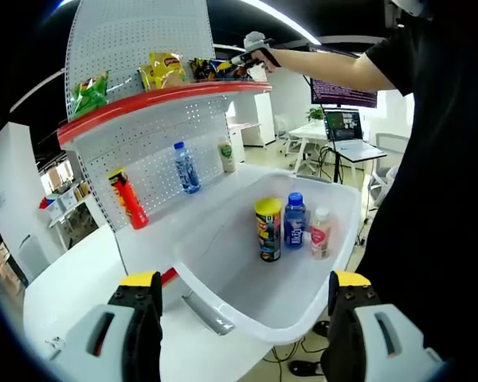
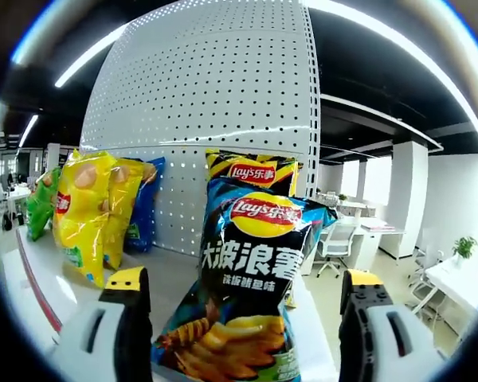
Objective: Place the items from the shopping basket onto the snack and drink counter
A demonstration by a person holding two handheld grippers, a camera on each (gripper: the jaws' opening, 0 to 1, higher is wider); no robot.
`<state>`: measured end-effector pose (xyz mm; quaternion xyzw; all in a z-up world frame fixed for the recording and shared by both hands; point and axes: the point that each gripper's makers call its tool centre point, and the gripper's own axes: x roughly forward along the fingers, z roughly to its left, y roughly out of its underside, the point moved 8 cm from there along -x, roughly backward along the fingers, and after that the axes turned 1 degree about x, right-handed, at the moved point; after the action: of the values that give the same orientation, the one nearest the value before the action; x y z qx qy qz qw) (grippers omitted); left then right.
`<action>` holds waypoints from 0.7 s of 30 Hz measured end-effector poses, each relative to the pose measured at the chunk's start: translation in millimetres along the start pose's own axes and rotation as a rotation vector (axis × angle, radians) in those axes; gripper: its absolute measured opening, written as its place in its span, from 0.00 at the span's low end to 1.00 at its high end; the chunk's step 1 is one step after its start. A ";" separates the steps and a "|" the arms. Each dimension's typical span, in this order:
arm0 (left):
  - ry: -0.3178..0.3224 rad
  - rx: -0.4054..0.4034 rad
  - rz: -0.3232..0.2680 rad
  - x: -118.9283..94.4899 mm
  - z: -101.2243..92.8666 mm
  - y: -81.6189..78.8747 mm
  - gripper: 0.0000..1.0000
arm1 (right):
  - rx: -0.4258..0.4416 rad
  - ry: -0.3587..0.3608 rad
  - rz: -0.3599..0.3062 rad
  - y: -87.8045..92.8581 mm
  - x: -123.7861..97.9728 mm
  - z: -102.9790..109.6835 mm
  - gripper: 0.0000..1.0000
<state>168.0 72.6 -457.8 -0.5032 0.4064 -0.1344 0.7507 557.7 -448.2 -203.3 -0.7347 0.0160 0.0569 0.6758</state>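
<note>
Left gripper view, left to right: green chip bag (image 1: pixel 89 93) at the left end of the red-edged top shelf (image 1: pixel 143 103), yellow chip bag (image 1: pixel 163 69) next to it, dark bags further right by the pegboard edge. On the white counter (image 1: pixel 80 278) below: red snack tube (image 1: pixel 128 198) standing against the pegboard, water bottle (image 1: pixel 186 167) upright, small white-green bottle (image 1: pixel 226 156) to its right. The white shopping basket (image 1: pixel 223 239) sits on the counter edge, and holds a yellow-lidded can (image 1: pixel 268 229), a blue-capped bottle (image 1: pixel 295 221) and a small pink-white bottle (image 1: pixel 320 233), all upright and side by side (touching or nearly so). Left gripper (image 1: pixel 243 314): jaws spread wide, nothing between them, hovering at the near rim of the basket.

The person stands at right, arm stretched up to the top shelf, with the right gripper (image 1: pixel 255 48) at the dark bags.

Right gripper view, left to right: green bag (image 2: pixel 40 203) at the far left, yellow bag (image 2: pixel 92 211) upright on the shelf, blue bag (image 2: pixel 143 207) behind it against the pegboard. Centre: dark blue Lay's bag (image 2: pixel 251 294) standing between the jaws of the right gripper (image 2: pixel 243 334), a second dark Lay's bag (image 2: pixel 251 171) behind it. Jaws are apart on either side of the bag; cannot tell whether they're pressing it.
</note>
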 end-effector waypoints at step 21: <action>0.044 0.023 -0.013 8.1 -1.2 -5.5 0.86 | 0.012 -0.038 -0.052 -20.4 -54.8 1.3 0.96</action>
<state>173.4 64.4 -457.1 -0.4942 0.4179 -0.1549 0.7464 505.3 -448.0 -177.3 -0.7297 -0.0155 0.0531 0.6816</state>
